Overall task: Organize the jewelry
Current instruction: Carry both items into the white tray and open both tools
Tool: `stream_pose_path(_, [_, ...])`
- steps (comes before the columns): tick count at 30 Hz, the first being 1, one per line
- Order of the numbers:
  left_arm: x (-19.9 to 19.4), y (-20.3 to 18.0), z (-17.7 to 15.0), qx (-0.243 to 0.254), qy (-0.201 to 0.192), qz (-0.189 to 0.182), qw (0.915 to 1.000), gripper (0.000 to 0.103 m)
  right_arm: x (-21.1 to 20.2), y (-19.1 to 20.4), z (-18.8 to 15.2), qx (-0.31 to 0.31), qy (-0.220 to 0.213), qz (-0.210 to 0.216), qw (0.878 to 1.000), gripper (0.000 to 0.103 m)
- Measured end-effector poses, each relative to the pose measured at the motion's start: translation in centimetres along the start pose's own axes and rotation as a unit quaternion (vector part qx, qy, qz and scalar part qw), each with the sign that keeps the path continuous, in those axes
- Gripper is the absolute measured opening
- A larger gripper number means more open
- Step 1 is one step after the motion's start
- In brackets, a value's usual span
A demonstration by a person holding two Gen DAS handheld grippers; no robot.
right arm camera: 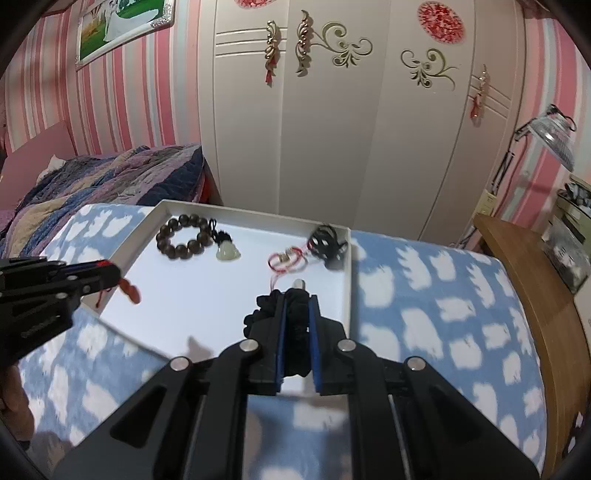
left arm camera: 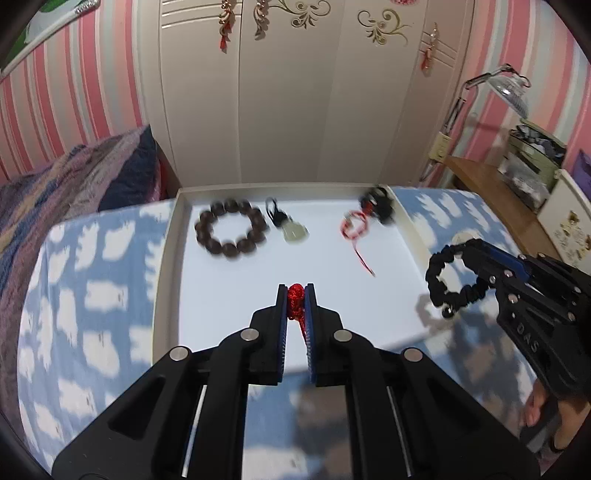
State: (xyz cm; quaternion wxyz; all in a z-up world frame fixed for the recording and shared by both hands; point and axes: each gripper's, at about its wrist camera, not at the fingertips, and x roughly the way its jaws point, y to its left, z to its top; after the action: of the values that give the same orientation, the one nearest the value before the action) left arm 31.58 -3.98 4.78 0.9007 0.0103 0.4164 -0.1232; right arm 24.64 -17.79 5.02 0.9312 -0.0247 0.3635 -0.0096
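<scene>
White tray (right arm camera: 349, 258): bead bracelet (right arm camera: 183, 238), jade pendant (right arm camera: 228, 252).

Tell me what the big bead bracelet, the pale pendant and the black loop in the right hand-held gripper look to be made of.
Bead bracelet: dark brown round beads, likely polished wood. Pale pendant: translucent greenish-white, jade-like stone or glass, on black cord. Black loop: ruched matte fabric, probably elasticated, in the right hand-held gripper.

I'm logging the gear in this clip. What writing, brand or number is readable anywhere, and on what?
"DAS": raised letters on the black body of the right tongs, seen from the left wrist view.
Red round paper cutting on the wardrobe: ornamental, nothing readable.
Boxes on the desk: print too blurred to read.
</scene>
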Motion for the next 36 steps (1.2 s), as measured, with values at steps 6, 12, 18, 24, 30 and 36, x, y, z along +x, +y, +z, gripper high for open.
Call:
stream_pose_path(6, [6.1, 1.2, 2.2, -0.010, 0.032, 0.021, 0.9992, 0.007, 5.5, 1.0, 2.1, 0.007, 0.024, 0.004, 1.000, 0.011])
stream_pose_path(12, [11.2, 1.8, 3.1, -0.011, 0.064, 0.022, 0.9976, 0.007, 11.4, 1.0, 2.6, 0.012, 0.062, -0.017, 0.998, 0.011])
stream_pose_path(18, [12.7, 2.3, 4.0, -0.004, 0.064, 0.047, 0.9968, 0.007, 14.2, 0.3, 3.0, 0.013, 0.086, -0.045, 0.995, 0.011])
stream_pose_path(24, [14.2, 2.7, 3.2, -0.006, 0.089, 0.047, 0.9949, 0.007, 15.2, 0.1, 2.3, 0.016, 0.107, -0.061, 0.992, 0.011])
stream_pose_path(30, [14.5, 2.0, 2.8, 0.001, 0.094, 0.051, 0.9942, 0.007, 15.6, 0.0, 1.9, 0.021, 0.120, -0.060, 0.991, 0.011])
stream_pose_path(36, [14.9, 1.9, 2.9, -0.003, 0.100, 0.055, 0.9935, 0.010, 15.8, -0.4, 1.4, 0.034, 0.129, -0.052, 0.990, 0.014])
